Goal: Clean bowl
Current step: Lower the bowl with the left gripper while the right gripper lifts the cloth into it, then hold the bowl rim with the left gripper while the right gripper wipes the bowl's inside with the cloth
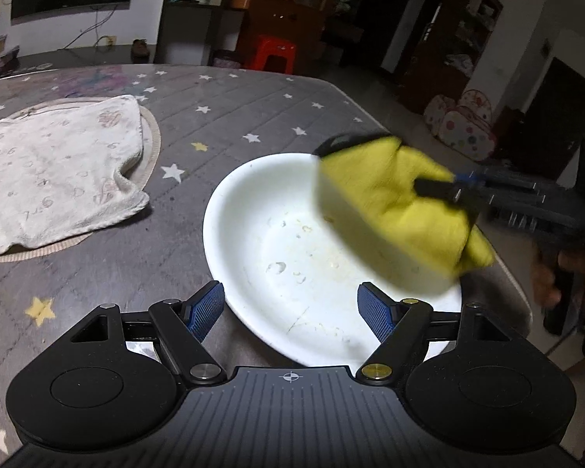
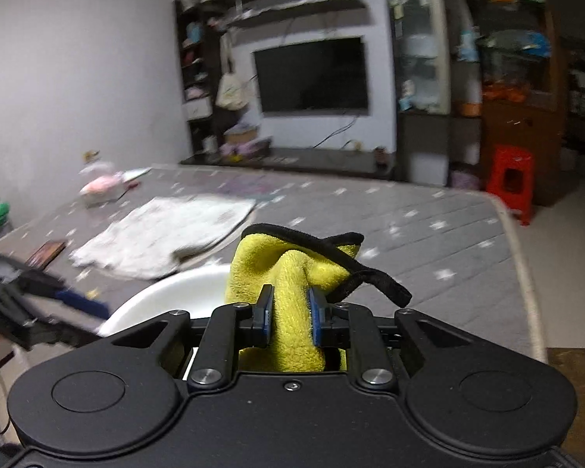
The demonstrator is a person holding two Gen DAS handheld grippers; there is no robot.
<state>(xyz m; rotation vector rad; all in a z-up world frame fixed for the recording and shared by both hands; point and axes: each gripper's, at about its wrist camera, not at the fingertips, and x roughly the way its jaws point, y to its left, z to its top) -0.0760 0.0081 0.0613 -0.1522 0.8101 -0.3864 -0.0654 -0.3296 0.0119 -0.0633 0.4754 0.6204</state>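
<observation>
The right tool (image 2: 289,321) has its blue pads (image 2: 315,319) pressed together on a bunched fold of the yellow microfibre cloth (image 2: 292,273), whose black-bound edge loops up and out to the right of the fingers. From the left wrist view the same cloth (image 1: 394,210) hangs in a blurred lump over the far right part of the white bowl (image 1: 292,257), pinched at its right side by the right tool (image 1: 435,189); whether the cloth touches the bowl cannot be told. A hand (image 1: 553,273) grips that tool's handle at the right edge of the view.

The left tool (image 1: 290,312) stands spread, its two blue-padded fingers (image 1: 204,312) either side of the bowl's near rim; whether the pads touch the rim cannot be told.

The bowl sits on a grey quilted mattress (image 1: 253,117) printed with white and yellow stars, close to its right edge. Dried smears and specks mark the bowl's inside. Well to the left of the bowl lies a pale patterned towel (image 1: 54,171) on a round mat (image 1: 152,144). Beyond the mattress stand a dark television (image 2: 312,74), cluttered shelves and a red plastic stool (image 2: 511,183).
</observation>
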